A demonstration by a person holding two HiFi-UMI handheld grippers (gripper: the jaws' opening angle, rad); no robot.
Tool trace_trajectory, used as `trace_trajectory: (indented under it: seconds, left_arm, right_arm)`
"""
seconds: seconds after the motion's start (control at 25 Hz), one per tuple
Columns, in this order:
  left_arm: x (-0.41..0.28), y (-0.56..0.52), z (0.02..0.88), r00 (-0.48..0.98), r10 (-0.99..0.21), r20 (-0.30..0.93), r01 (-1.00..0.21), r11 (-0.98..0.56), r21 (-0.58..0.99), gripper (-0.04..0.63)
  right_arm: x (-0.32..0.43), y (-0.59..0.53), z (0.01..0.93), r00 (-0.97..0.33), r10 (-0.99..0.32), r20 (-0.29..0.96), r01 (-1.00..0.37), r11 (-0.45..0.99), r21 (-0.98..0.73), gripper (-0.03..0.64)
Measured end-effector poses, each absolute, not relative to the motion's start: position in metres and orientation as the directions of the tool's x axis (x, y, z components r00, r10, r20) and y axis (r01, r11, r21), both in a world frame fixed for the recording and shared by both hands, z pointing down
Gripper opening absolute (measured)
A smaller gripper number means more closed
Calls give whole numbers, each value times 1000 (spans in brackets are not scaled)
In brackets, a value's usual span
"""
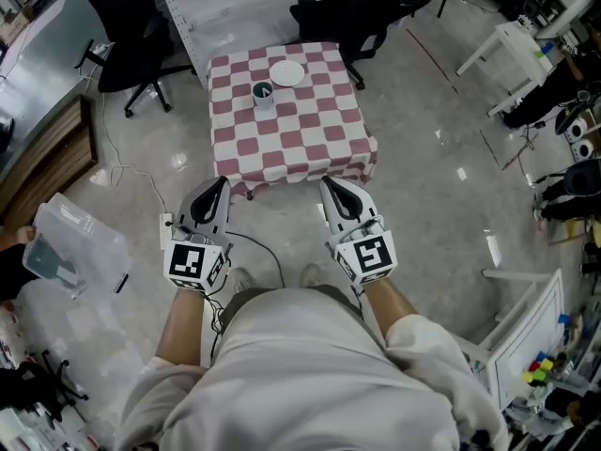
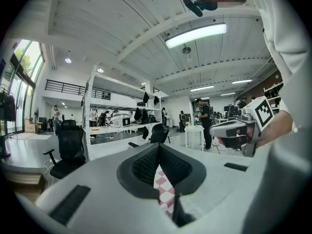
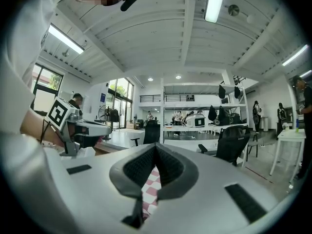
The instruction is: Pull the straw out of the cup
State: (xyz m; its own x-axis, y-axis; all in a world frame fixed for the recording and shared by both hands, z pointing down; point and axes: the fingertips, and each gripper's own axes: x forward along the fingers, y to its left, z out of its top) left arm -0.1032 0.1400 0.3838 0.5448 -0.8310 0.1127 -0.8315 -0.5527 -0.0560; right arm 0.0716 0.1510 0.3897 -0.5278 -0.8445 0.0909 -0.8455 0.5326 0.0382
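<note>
In the head view a small dark cup (image 1: 262, 93) stands on the far half of a table with a red-and-white checked cloth (image 1: 310, 139). The straw is too small to make out. Both grippers are held side by side over the floor, short of the table's near edge and well away from the cup. The left gripper (image 1: 222, 183) is shut and empty. The right gripper (image 1: 328, 183) also looks shut and empty. In the left gripper view the left gripper (image 2: 159, 146) points at the checked cloth (image 2: 165, 191). In the right gripper view only the cloth (image 3: 151, 188) shows below the right gripper (image 3: 156, 146).
A white plate (image 1: 286, 72) lies on the cloth just right of the cup. Black office chairs (image 1: 133, 28) (image 1: 362, 12) stand behind the table. A clear plastic bin (image 1: 68, 247) sits on the floor at left, a white table (image 1: 515, 53) at right. A cable (image 1: 141, 172) trails across the floor.
</note>
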Motion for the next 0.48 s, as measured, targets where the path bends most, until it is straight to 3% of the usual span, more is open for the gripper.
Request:
trace_trajectory:
  seconds: [0.48]
  left_arm:
    - [-73,142,386,461,-880,115,-881,-469,-59,5]
  right_arm:
    - [108,148,407,-618,-776,127,-779,626,29,3]
